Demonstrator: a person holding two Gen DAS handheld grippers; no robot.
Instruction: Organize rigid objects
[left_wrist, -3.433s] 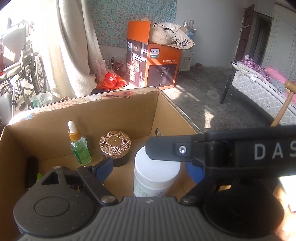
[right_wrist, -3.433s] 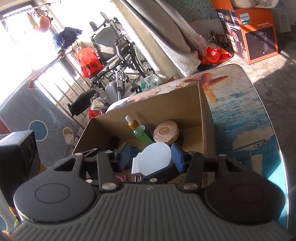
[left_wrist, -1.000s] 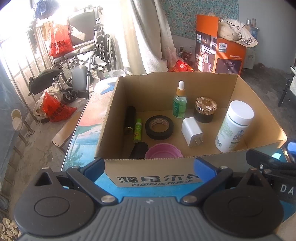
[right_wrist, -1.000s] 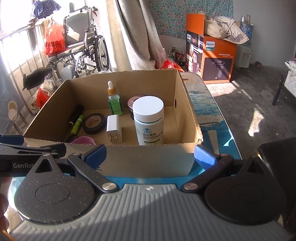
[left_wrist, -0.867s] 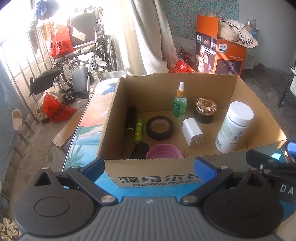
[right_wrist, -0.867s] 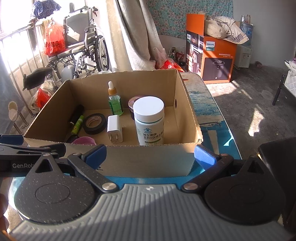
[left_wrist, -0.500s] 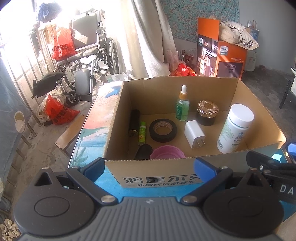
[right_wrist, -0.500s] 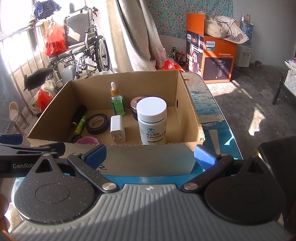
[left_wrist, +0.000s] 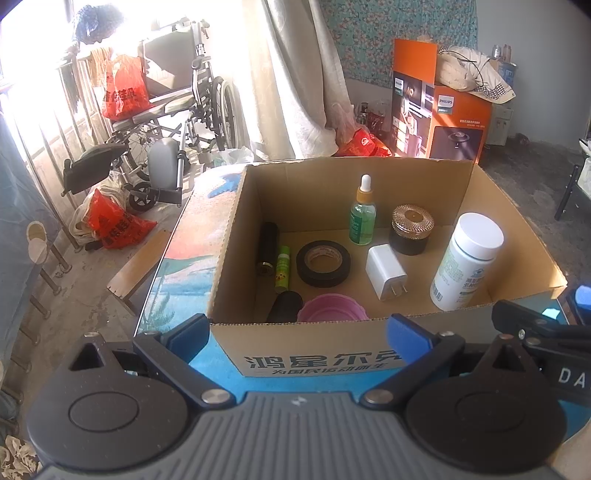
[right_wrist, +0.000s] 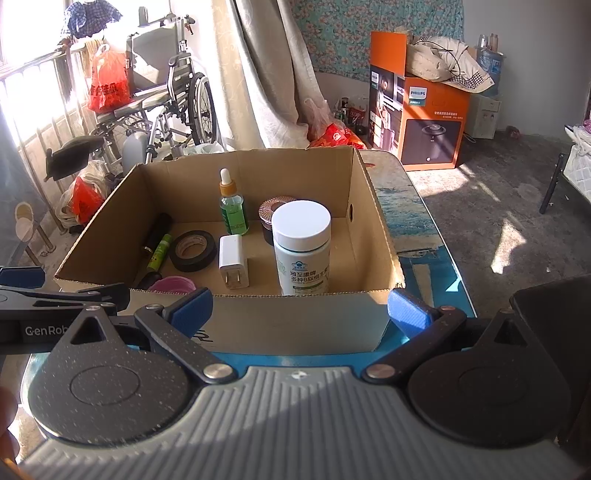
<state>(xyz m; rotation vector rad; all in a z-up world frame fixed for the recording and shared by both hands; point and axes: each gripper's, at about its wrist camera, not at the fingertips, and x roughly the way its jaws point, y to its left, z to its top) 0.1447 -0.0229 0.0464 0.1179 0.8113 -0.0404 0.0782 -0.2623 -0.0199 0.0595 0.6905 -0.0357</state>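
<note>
Both grippers drawn back from the open brown cardboard box (left_wrist: 314, 354), left gripper (left_wrist: 295, 332) and right gripper (right_wrist: 299, 306) spread wide, empty, white-capped pill bottle (right_wrist: 302, 247) upright inside.

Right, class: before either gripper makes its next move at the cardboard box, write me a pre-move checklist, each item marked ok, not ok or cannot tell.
1. Left gripper open and empty: ok.
2. Right gripper open and empty: ok.
3. Both grippers outside the cardboard box, at its near wall: ok.
4. White bottle upright, free of the walls: ok.
5. Dropper bottle and gold-lidded jar upright: ok.
6. Objects left on the table outside the box: cannot tell; the near part is hidden.
</note>
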